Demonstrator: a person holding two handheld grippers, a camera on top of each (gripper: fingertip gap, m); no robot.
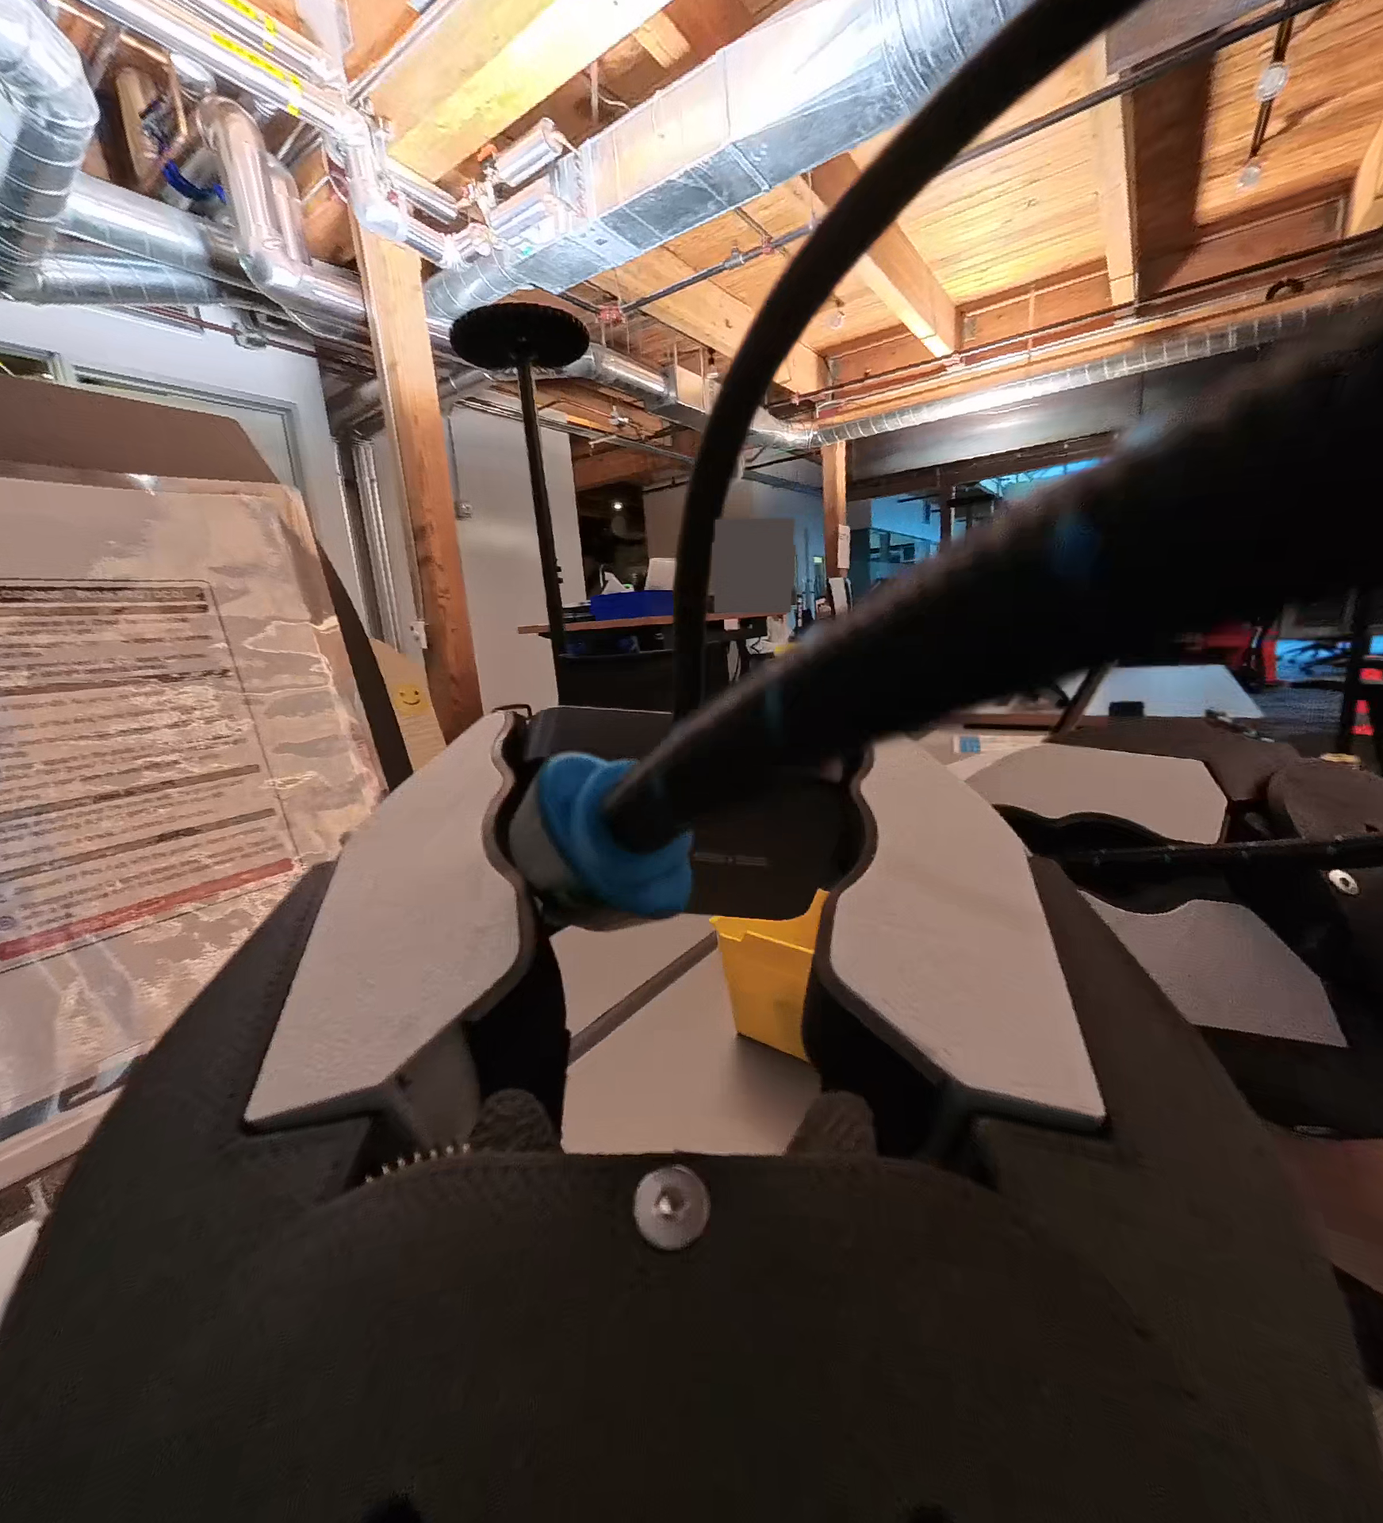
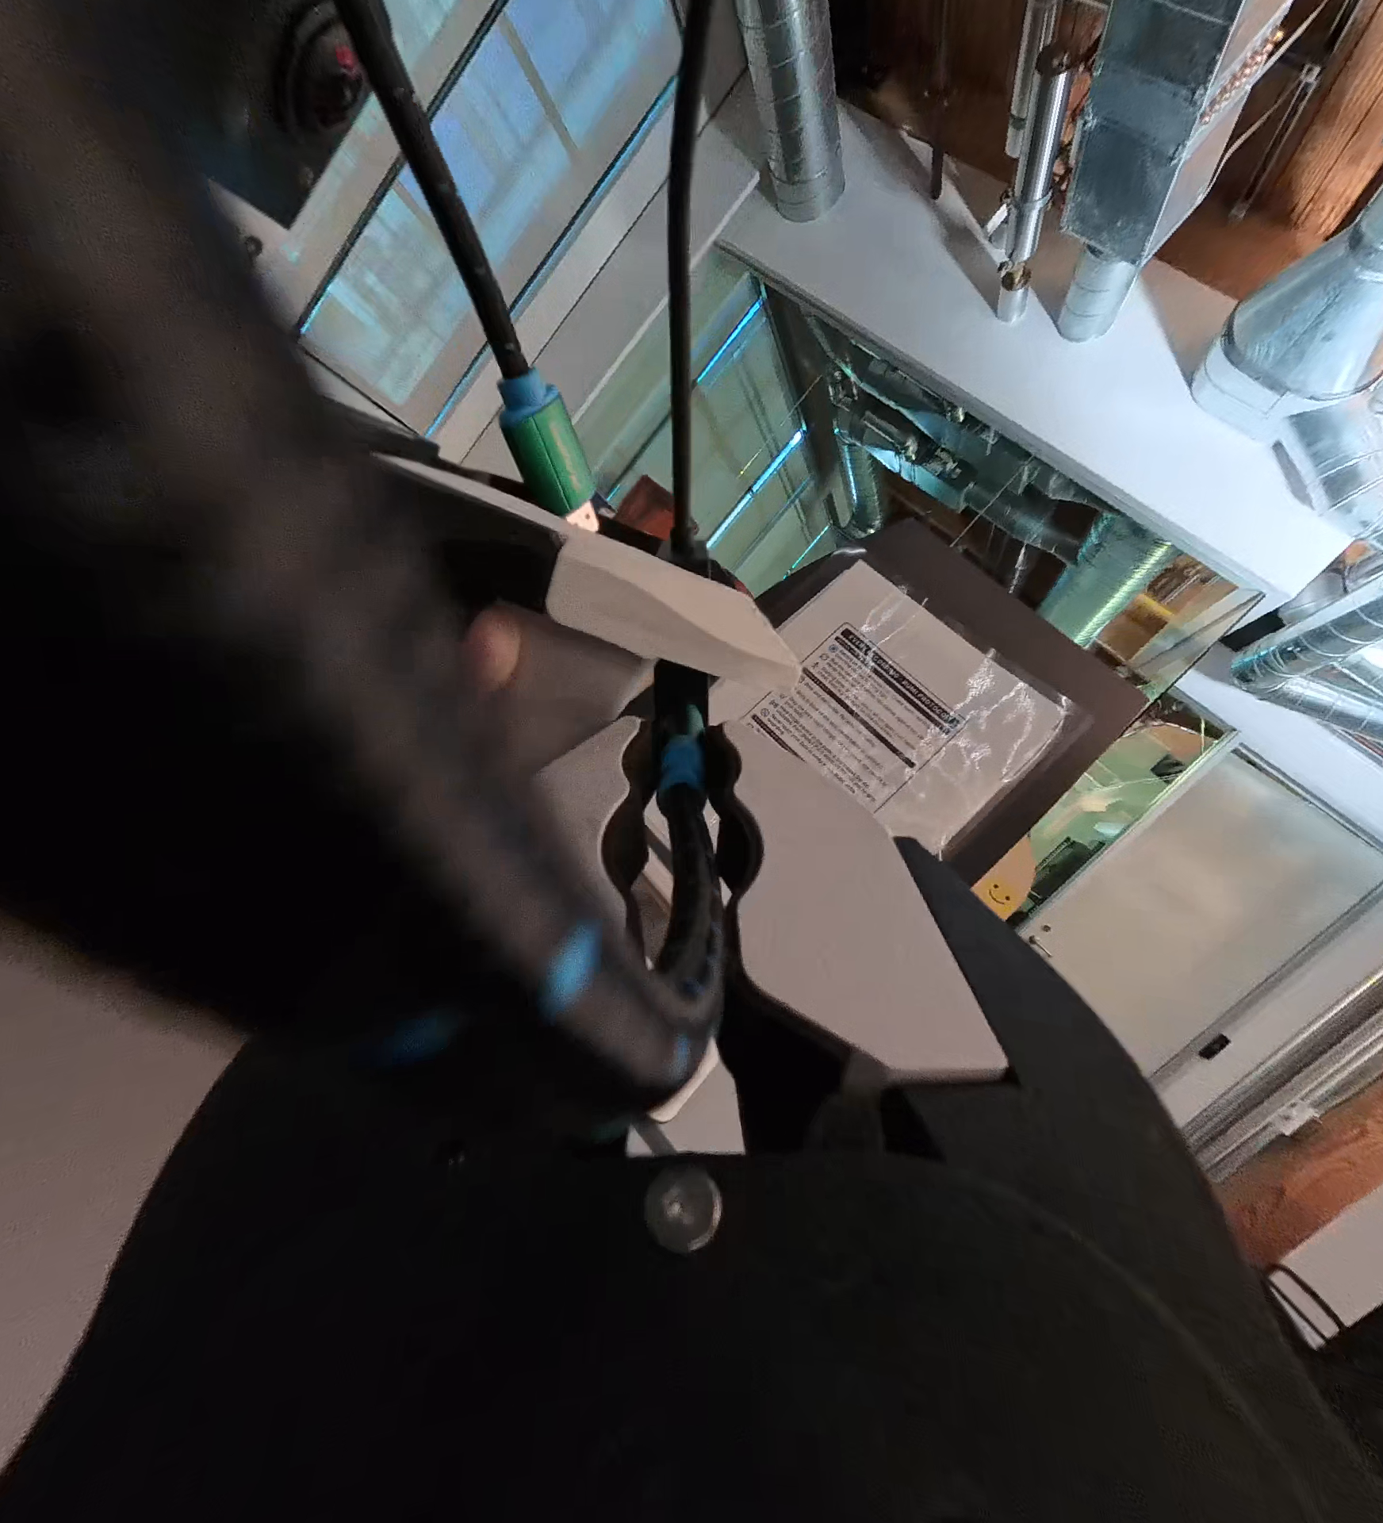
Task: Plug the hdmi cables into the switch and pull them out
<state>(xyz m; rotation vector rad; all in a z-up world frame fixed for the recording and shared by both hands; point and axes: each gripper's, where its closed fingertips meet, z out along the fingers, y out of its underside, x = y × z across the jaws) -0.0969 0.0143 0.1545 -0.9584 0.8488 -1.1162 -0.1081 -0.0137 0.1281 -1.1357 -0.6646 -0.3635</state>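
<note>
The left wrist view sits just behind its own jaws and looks forward and tilted upward, over a bare strip of tabletop [image 1: 655, 1071] toward wooden beams and silver ducts [image 1: 672, 189] overhead. The right wrist view is rolled hard sideways and pitched up, very close to a dark braided cable [image 2: 692, 915] that fills its left half. Both views share the taped sheet on a brown board [image 1: 103, 742] [image 2: 902, 725] and the yellow smiley sticker [image 1: 409, 699] [image 2: 999, 892].

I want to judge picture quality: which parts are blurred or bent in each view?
Left wrist view: the braided cable crossing close to the lens is blurred, and ceiling beams bow from wide-angle distortion. Right wrist view: a dark smear fills the left side; the green plug stays sharp.
</note>
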